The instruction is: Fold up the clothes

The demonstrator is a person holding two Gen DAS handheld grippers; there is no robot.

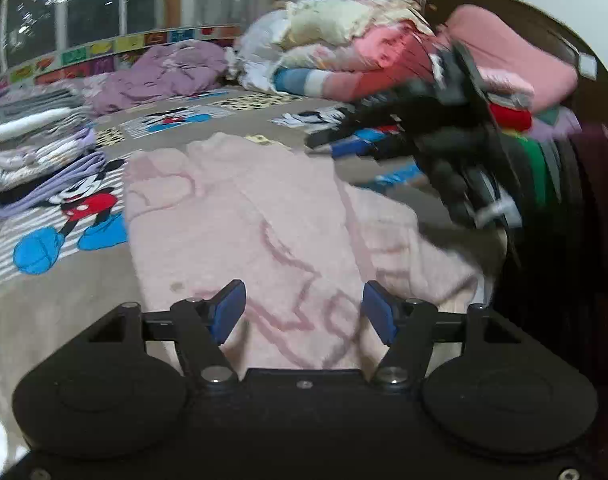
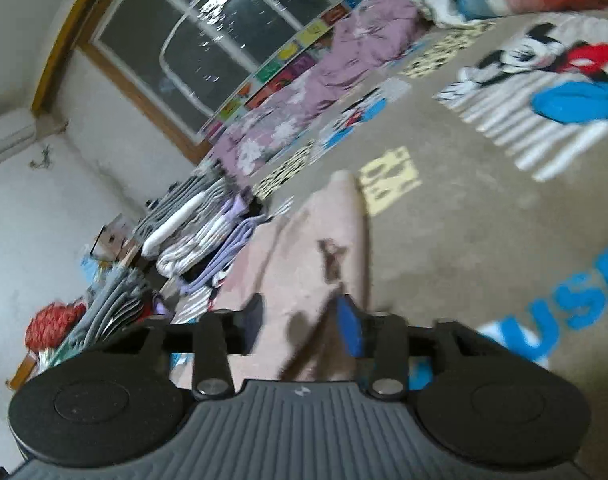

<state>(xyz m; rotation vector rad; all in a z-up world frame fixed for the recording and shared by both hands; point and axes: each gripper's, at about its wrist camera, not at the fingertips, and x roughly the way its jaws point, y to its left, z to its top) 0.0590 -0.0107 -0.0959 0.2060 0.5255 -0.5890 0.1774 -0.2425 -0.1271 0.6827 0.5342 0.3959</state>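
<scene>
Left gripper (image 1: 304, 312): jaws spread wide, blue pads (image 1: 230, 308) well apart, nothing pinched. The pink fleece garment (image 1: 244, 216) lies flat on the bedspread (image 1: 56, 300) directly under and ahead of the jaws; the pads sit above its near edge, and contact cannot be confirmed.

Right gripper (image 2: 304, 322): jaws partly closed, with a fold of the same pink fleece garment (image 2: 323, 240) rising between them. The blue pad (image 2: 349, 328) on the right side sits against the fabric; the pad on the left is blurred, and whether it presses the cloth cannot be told.

Left wrist view only: the other gripper, blurred, in a black-gloved hand (image 1: 447, 176) ahead and to the right of the jaws, over the garment's far right edge; a heap of unfolded clothes (image 1: 363, 52) beyond it.

Right wrist view only: a dark window (image 2: 200, 44) far ahead and left of the jaws, and a white wall (image 2: 32, 208) to the left.

Both views: a stack of folded clothes (image 1: 36, 152) left of the jaws, and a crumpled purple garment (image 1: 164, 72) far ahead.
</scene>
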